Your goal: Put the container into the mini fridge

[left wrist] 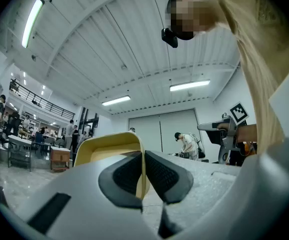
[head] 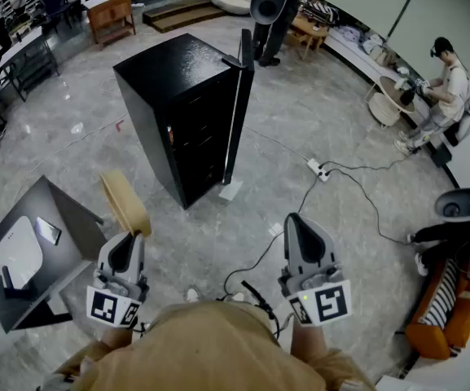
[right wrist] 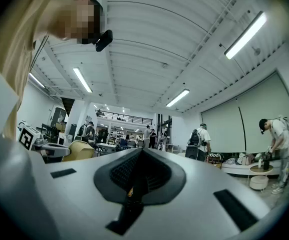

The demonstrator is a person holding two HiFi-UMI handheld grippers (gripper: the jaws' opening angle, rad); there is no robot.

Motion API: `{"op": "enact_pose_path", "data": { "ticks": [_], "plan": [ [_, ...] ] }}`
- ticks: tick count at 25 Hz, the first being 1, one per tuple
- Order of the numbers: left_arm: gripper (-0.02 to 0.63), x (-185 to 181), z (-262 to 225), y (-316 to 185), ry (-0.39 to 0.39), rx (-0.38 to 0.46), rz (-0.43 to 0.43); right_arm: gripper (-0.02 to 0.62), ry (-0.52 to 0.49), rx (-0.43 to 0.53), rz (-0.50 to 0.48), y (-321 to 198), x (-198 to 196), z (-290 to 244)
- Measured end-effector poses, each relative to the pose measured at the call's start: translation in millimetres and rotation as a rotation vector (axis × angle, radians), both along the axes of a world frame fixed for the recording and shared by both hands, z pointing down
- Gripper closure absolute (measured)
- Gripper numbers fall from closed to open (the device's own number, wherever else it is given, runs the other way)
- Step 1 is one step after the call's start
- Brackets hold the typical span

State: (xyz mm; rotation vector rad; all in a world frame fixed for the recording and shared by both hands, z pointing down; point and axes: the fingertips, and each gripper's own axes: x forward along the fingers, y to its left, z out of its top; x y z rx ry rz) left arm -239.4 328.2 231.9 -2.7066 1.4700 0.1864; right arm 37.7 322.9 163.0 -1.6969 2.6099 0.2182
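Container pinched in left gripper
Held by one wall, jaws nearly together on it (tan, tilted up), well short of black fridge on floor ahead, door open; right gripper closed, empty.

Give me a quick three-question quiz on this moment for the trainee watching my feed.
1. Pick one: the tan container is A) lying on the floor, B) clamped by its wall in the left gripper, C) sitting on the grey table.
2. True or false: the right gripper is shut with nothing between its jaws.
3. Fill in: the door of the black mini fridge stands ____.
Key: 1 B; 2 true; 3 open.
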Motion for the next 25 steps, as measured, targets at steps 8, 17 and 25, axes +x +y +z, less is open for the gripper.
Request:
{"op": "enact_pose_path", "data": {
  "ticks": [8, 17, 25],
  "plan": [
    [0.586, 16.7, -5.3, 6.5, -0.004, 0.002, 0.002, 0.6, -0.011, -0.001, -0.015, -0.1, 10.5, -2.9],
    [0.586, 36.0, -6.8, 13.6, -0.024, 0.004, -0.022, 0.6, -0.026, -0.004, -0.058, 10.0, 25.5, 2.3],
    [0.586, 78.4, -11.9, 23.8, -0.083, 0.048, -0.095, 0.6, -0.02, -0.018, -0.122, 20.3, 59.6, 11.0]
  ]
}}
